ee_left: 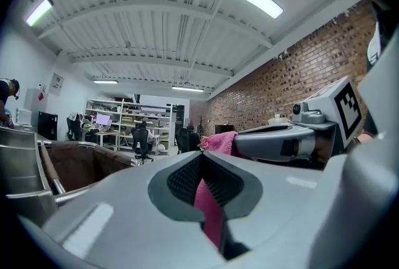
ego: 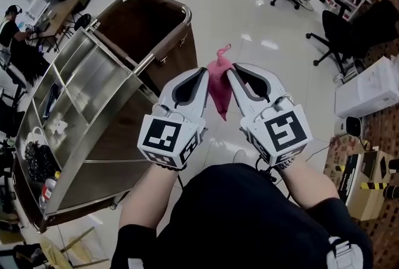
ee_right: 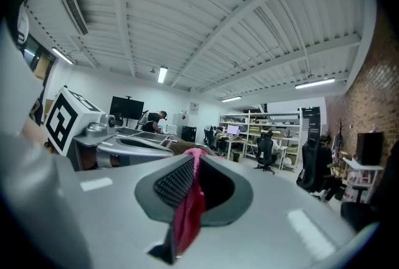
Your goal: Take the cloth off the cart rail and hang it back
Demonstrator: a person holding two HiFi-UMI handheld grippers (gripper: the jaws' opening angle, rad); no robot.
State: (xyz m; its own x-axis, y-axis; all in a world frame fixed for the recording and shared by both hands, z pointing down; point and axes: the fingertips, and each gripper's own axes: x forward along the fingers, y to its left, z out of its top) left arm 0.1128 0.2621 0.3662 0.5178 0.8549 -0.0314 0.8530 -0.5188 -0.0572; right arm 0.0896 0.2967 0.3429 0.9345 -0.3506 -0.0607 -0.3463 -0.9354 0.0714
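Item: cloth [ego: 219,84], pinched by our left gripper [ego: 203,73] and right gripper [ego: 232,71]; rail [ego: 167,37] lies ahead-left, nearer the left.

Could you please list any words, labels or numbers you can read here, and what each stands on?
None can be read.
Left gripper and right gripper: only black-and-white square markers, no letters.
Wall sign: too small and blurred to read.
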